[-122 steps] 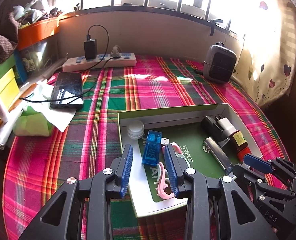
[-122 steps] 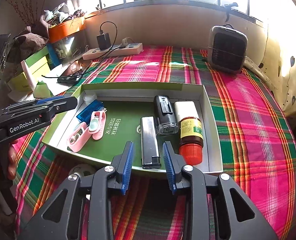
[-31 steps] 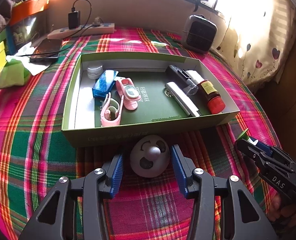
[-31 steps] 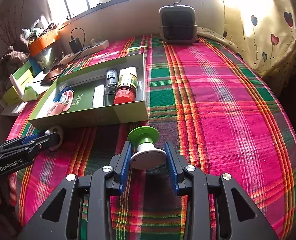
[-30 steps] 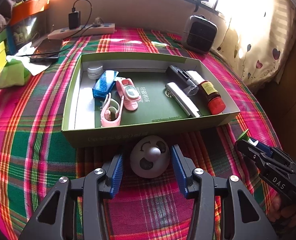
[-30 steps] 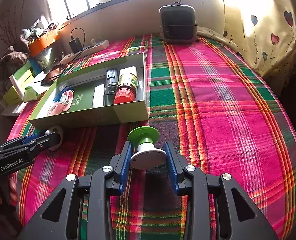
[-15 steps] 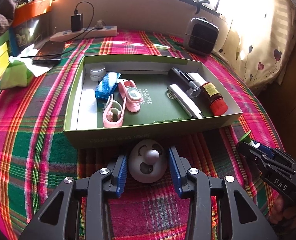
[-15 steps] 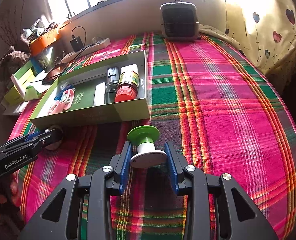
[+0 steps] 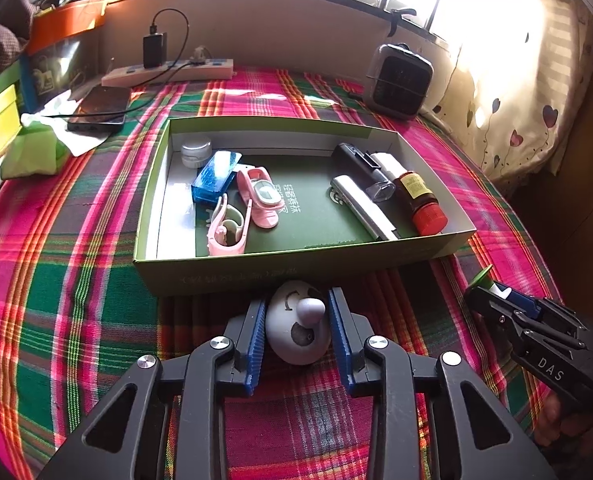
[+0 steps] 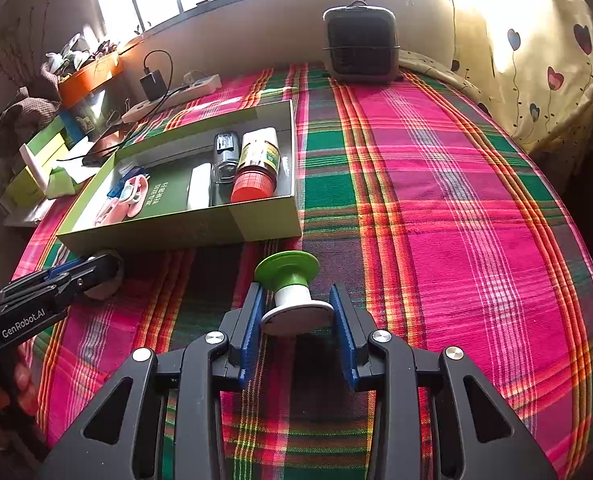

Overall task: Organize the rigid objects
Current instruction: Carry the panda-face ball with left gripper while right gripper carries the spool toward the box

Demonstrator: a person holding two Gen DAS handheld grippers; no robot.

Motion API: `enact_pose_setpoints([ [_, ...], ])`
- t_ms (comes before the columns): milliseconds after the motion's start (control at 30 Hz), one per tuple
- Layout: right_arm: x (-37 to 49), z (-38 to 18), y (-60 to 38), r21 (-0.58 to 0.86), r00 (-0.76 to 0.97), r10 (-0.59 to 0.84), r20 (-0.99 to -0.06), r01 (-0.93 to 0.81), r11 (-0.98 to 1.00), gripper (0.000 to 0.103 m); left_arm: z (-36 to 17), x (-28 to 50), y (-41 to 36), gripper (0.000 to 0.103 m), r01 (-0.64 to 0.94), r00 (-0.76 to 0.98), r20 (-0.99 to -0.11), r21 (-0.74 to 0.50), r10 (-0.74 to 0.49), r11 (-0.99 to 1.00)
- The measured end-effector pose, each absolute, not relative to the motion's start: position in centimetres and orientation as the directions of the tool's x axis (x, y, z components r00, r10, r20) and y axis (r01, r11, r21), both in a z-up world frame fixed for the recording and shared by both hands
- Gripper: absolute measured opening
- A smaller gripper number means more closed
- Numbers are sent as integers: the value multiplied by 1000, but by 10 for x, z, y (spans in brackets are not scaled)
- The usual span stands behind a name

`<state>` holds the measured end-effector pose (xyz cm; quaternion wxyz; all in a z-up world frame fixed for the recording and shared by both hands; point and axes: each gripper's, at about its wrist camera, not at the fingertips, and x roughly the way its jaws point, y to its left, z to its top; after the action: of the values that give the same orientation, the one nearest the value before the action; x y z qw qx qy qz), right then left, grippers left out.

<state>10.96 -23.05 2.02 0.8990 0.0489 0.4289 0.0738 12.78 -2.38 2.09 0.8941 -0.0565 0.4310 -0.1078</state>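
A green cardboard box on the plaid cloth holds a blue USB tester, pink clips, a silver bar, a black device and a red-capped bottle. My left gripper is shut on a white round gadget with a grey knob, just in front of the box's near wall. My right gripper is shut on a white spool with a green disc top, right of the box's near corner. The right gripper also shows in the left wrist view.
A small grey heater stands at the back right. A power strip with a charger, a phone, tissues and coloured boxes lie at the back left. A curtain hangs on the right.
Both grippers have closed on their objects. The left one has moved forward toward the box with the white gadget, now raised off the cloth. The right one has lifted the spool slightly.
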Motion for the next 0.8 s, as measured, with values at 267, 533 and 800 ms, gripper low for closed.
enact_pose_setpoints([
  [267, 106, 23, -230, 146, 633, 172, -755, -94, 985, 35, 23, 123, -24, 26, 147, 609, -755, -196, -245, 970],
  [533, 103, 25, -228, 143, 637, 174, -751, -100, 985, 35, 23, 120, -25, 26, 148, 611, -753, -195, -245, 969],
  [800, 100, 29, -224, 137, 642, 175, -746, -110, 984, 35, 31, 114, -26, 26, 160, 622, -742, -193, -251, 968],
])
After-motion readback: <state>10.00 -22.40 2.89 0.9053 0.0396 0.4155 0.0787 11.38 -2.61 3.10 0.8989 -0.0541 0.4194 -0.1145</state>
